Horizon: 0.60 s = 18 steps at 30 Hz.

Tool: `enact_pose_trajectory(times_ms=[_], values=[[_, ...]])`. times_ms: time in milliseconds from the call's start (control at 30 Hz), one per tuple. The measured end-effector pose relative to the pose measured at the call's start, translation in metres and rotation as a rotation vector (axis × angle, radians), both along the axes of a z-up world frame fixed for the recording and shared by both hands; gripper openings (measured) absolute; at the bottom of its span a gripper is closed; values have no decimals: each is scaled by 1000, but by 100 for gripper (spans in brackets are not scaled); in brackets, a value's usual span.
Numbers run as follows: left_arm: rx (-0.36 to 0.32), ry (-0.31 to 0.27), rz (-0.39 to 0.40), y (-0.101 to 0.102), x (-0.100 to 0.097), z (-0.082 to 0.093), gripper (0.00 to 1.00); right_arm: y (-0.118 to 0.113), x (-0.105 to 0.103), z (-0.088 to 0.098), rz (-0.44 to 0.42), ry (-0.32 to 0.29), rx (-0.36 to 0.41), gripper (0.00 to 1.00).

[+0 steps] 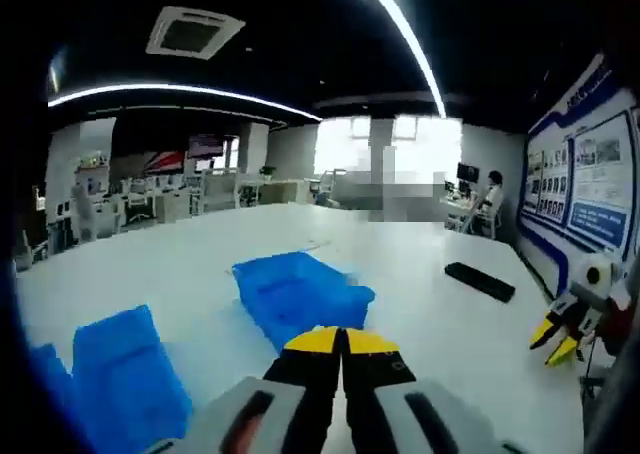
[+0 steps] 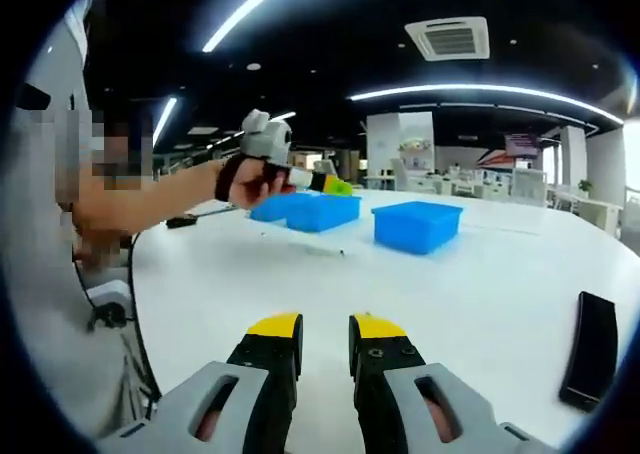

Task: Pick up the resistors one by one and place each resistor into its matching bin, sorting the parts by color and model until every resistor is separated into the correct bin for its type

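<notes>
Two blue bins (image 1: pixel 300 294) (image 1: pixel 125 374) stand on the white table (image 1: pixel 430 314) in front of my left gripper (image 1: pixel 340 340), whose yellow-tipped jaws are pressed together with nothing visible between them. In the right gripper view a person's hand holds the left gripper (image 2: pixel 336 186) in the air above the near blue bins (image 2: pixel 305 211); another blue bin (image 2: pixel 417 224) stands to their right. My right gripper (image 2: pixel 325 330) hovers low over bare table with a gap between its jaws. A thin small part (image 2: pixel 320 247) lies before the bins, too small to identify.
A flat black device (image 2: pixel 590 349) lies on the table to the right of my right gripper, also seen as the black device (image 1: pixel 480 281). The right gripper (image 1: pixel 557 340) enters the left gripper view at the right edge. A person (image 2: pixel 60 274) stands at the table's left edge.
</notes>
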<state>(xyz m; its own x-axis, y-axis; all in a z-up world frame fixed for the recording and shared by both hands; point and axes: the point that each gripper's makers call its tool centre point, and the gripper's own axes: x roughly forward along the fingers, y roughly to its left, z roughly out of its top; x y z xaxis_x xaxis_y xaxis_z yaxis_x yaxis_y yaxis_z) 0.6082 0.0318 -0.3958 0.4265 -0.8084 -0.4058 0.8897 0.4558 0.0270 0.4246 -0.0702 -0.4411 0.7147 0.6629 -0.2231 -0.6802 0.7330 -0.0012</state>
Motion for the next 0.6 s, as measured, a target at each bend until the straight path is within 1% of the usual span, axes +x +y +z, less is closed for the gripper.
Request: enact_pose_trajectory(times_ms=[33,100,133,167,200,233,267,300,333,367,433,467,500,533,567,600], values=[[80,-5,-91,-3,-9,-5,7,-1,-1,0,-1,1,2,21],[278,-36,-268,-1,-25,-22,9,-2,-2,-2,-2,5,-3,21],[343,-49,-318,1,-28,-27,9,-3,-2,-3,-5,7,-5,21],[441,-70,-373,5,-29,-35,10,-4,-3,-3,-8,10,-6,21],[534,-78,-421,10,-30,-42,10,-5,-3,-3,-9,10,-7,21],[608,-90,-474,14,-30,-48,11,-5,-3,-3,-9,9,-9,21],[655,-91,-527,15,-31,-52,13,-5,-3,-2,-8,6,-10,21],[681,-96,-576,13,-31,-54,15,-5,-3,-2,-7,5,-10,21],[697,-95,-626,10,-33,-55,16,-5,-3,-2,-7,5,-10,21],[707,-81,-674,7,-36,-56,16,-4,-3,-3,-6,5,-10,21],[747,-81,-775,3,-41,-60,16,-3,-3,-3,-4,8,-10,21],[789,-84,-823,2,-42,-64,16,-2,-3,-3,-1,8,-9,21],[833,-106,-867,2,-39,-67,16,-1,-3,-3,1,9,-8,21],[861,-116,-901,3,-39,-70,15,-1,-3,-3,1,9,-8,21],[903,-111,-947,6,-42,-75,14,-1,-3,-3,0,10,-10,21],[929,-103,-965,6,-41,-79,14,-1,-4,-3,-1,11,-11,21]])
